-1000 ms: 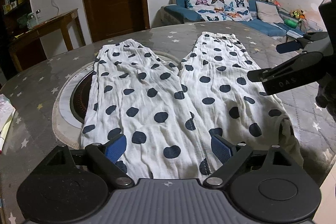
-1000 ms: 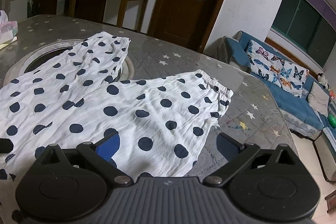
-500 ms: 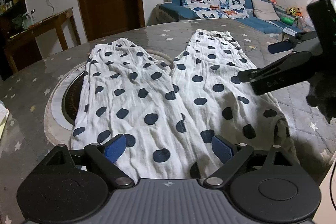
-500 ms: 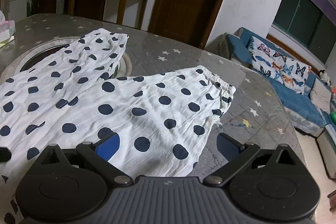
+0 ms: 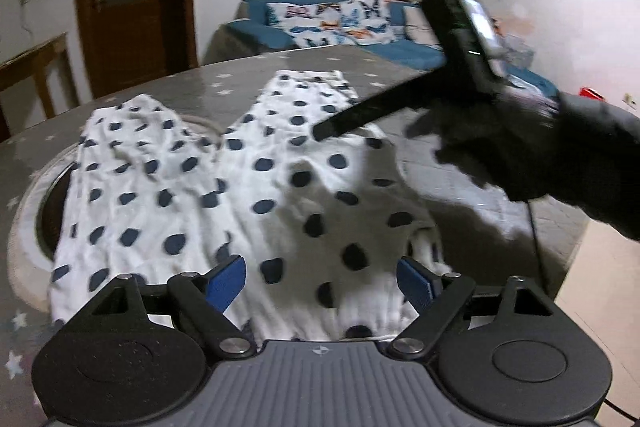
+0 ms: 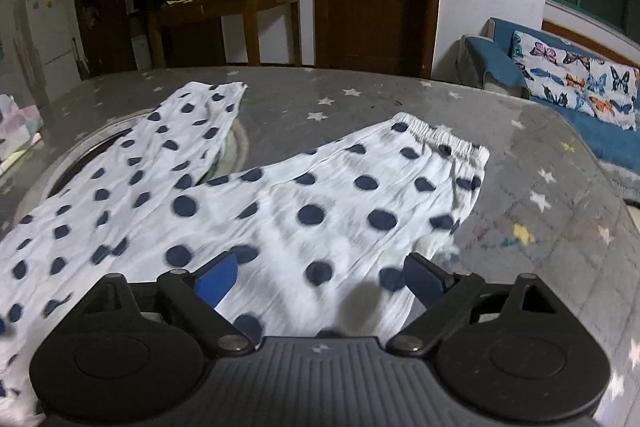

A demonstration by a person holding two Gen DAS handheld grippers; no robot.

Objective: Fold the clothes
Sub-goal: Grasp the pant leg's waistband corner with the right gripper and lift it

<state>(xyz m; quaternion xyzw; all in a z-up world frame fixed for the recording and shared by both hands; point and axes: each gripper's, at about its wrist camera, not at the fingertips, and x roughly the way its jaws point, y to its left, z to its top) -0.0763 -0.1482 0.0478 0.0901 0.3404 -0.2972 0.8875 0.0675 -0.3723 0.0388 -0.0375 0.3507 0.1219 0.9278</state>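
Note:
White trousers with dark blue dots (image 5: pixel 224 195) lie spread on the round grey starred table (image 5: pixel 320 67), two legs pointing away. My left gripper (image 5: pixel 324 277) is open above the near waist end, blue pads wide apart. In the right wrist view the trousers (image 6: pixel 280 211) lie with the elastic cuff of one leg (image 6: pixel 444 143) at the right. My right gripper (image 6: pixel 320 273) is open just above that leg. The right gripper also shows in the left wrist view (image 5: pixel 384 111), held by a black-gloved hand, low over the right leg.
A round inset plate (image 6: pixel 236 143) in the table lies partly under the left leg. A tissue pack (image 6: pixel 16 119) sits at the table's left edge. A blue sofa (image 6: pixel 560 75), wooden side table (image 6: pixel 240 11) and door stand beyond. The table edge drops off at right (image 5: pixel 568 239).
The right gripper has swung in over the right leg and turned toward the cuffs. The left gripper has come lower and closer to the waist end. Both stay open.

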